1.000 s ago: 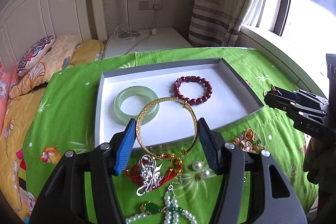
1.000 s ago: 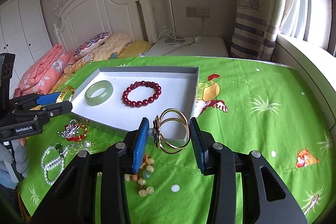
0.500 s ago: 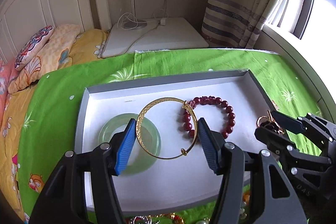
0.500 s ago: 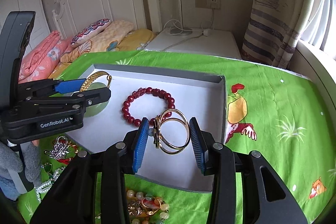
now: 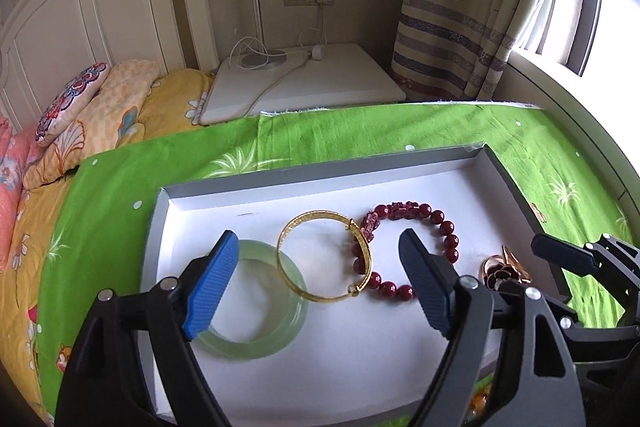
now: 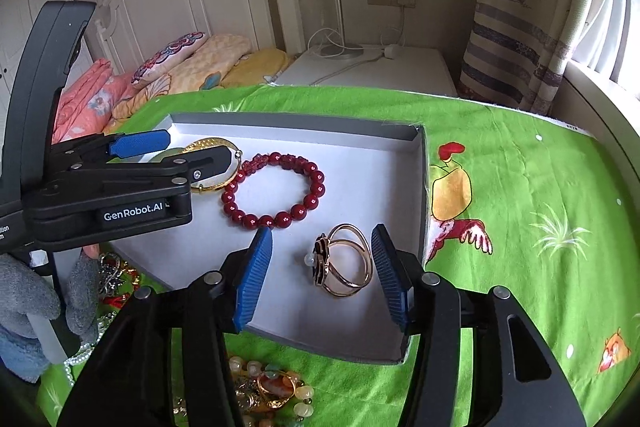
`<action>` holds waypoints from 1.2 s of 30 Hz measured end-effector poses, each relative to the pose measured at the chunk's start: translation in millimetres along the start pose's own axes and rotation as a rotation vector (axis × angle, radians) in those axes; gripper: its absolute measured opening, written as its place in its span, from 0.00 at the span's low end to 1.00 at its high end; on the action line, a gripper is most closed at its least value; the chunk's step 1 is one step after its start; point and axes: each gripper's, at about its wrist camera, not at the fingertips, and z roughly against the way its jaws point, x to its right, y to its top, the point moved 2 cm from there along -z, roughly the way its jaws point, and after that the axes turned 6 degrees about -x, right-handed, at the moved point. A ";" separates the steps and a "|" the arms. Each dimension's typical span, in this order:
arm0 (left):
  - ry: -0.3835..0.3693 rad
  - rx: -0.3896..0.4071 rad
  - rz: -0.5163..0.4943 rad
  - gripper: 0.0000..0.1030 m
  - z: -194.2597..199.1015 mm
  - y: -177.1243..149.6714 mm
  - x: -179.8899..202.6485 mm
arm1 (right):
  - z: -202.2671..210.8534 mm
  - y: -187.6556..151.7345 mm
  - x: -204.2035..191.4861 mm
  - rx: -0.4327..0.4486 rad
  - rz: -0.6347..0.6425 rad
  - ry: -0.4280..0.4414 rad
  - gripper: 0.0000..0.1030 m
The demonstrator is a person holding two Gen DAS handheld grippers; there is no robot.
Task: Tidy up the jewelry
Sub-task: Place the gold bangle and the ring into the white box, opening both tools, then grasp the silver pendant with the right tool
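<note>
A shallow grey tray (image 5: 160, 227) (image 6: 416, 135) with a white floor lies on the green cloth. In it lie a pale green jade bangle (image 5: 260, 347), a thin gold bangle (image 5: 304, 227) (image 6: 208, 145) leaning across the jade one, and a dark red bead bracelet (image 5: 440, 219) (image 6: 316, 179). My left gripper (image 5: 316, 287) (image 6: 176, 151) is open and empty just above the gold bangle. My right gripper (image 6: 322, 275) is open around a rose-gold double bangle with a dark flower (image 6: 348, 259) (image 5: 500, 269), which rests on the tray floor.
Loose jewelry lies on the cloth in front of the tray: a bead and gold pile (image 6: 272, 387), red and silver pieces (image 6: 116, 275) and pearls (image 6: 80, 357). A bed with pillows (image 6: 168, 55) is to the left, a white nightstand (image 5: 304, 83) behind, curtains (image 5: 460, 7) at right.
Both grippers moved forward over the tray and opened. The gold bangle dropped from the left gripper onto the jade bangle; the rose-gold bangle dropped from the right gripper onto the tray floor.
</note>
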 end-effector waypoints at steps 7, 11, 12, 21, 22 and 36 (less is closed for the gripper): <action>0.002 0.066 0.026 0.90 55.1 -20.6 -38.5 | 42.3 -19.9 -3.4 0.092 -0.020 0.061 0.51; -0.005 0.066 0.018 0.91 74.1 -40.9 -51.1 | 51.5 -37.7 -2.6 0.100 -0.035 0.068 0.51; -0.005 0.065 0.013 0.91 77.3 -47.6 -52.8 | 52.0 -41.6 -1.5 0.096 -0.039 0.070 0.51; -0.096 0.048 0.117 0.91 91.2 -107.4 -74.7 | 65.7 -72.5 7.8 0.089 -0.084 0.072 0.51; -0.094 0.053 0.149 0.91 93.5 -114.6 -80.5 | 68.1 -73.3 3.1 0.092 -0.074 0.076 0.51; -0.037 0.152 0.549 0.91 123.9 -191.7 -175.0 | 10.6 -60.4 -165.6 -0.054 0.312 0.132 0.56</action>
